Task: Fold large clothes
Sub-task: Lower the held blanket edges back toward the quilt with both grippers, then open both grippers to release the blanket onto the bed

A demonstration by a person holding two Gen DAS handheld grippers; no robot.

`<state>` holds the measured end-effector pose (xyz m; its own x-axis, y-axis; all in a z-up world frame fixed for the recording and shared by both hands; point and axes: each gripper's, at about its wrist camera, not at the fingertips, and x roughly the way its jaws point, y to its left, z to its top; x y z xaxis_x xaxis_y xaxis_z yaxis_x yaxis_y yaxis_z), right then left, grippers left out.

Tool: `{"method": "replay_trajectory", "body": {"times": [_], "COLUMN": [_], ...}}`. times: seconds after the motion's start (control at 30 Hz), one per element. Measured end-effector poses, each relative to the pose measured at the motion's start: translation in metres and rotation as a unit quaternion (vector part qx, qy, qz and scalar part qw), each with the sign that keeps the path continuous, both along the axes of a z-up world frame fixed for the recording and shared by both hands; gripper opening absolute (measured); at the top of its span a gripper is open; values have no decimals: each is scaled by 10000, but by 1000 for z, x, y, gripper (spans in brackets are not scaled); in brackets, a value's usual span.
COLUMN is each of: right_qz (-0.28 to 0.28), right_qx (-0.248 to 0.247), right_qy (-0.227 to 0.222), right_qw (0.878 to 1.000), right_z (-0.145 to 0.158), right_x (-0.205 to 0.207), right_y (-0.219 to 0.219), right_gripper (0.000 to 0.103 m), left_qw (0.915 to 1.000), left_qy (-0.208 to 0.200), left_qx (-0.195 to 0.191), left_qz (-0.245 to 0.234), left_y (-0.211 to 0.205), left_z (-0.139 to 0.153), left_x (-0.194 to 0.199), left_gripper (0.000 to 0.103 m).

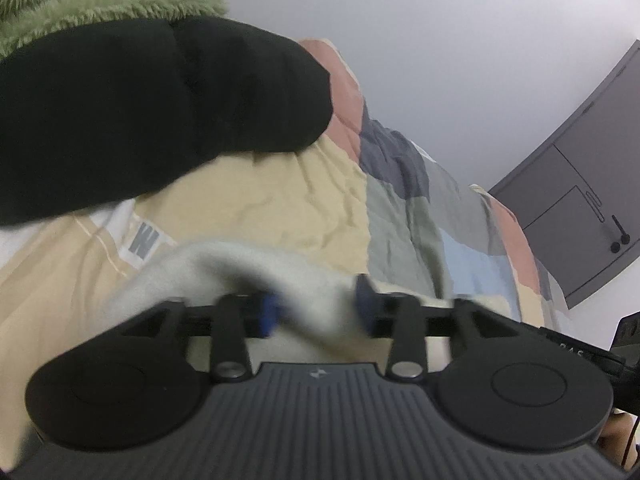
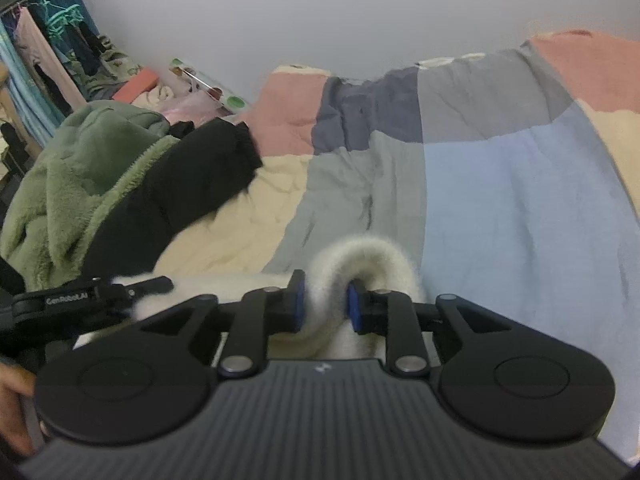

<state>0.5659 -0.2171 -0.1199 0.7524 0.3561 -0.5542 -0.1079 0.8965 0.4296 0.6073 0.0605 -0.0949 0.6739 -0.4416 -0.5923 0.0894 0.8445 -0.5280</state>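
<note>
Two wrist views covered the moment. In the left wrist view, the left gripper [image 1: 316, 308] stood with its blue pads [image 1: 269, 314] apart; a blurred fold of the fluffy white fleece garment [image 1: 224, 276] lay between them, not visibly pressed. The garment rested on the patchwork quilt of cream, pink, grey and blue panels [image 1: 280, 184], near a black knit garment [image 1: 152, 108] and a shaggy green fleece garment [image 1: 120, 4]. In the right wrist view, the right gripper [image 2: 324, 304] held a narrower gap — a looped roll of the white fleece passed between its pads, touching both. Black and green garments lay piled at left.
</note>
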Motion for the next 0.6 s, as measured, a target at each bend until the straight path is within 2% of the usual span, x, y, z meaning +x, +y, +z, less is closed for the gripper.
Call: {"method": "replay_trajectory", "body": {"times": [0.07,0.17,0.33,0.47,0.6], "right_qz": [36,-24,-83,-122,-171], "right_qx": [-14,-63,-90,-281,-328], "right_qy": [-97,-244,-426,-621,-614], "right_qw": [9999,9997,9990,9976,9974], "right_z": [6,15,35,51,62], "right_x": [-8,-27,-71,-127,-196], "right_y": [2,4,3,7,10], "right_gripper": [39,53,53,53,53], "left_qw": [9997,9986,9961,9938,9924], "left_qy": [-129,-258,-493,-758,-824], "left_qx": [187,456,719,815,896], "left_qz": [39,121,131,82,183], "left_y": [-3,-7,-9,-13,-19], "left_z": [7,23,52,77,92], "left_x": [-9,-30,-85,-153,-229], "left_gripper": [60,62,62,62,62]}}
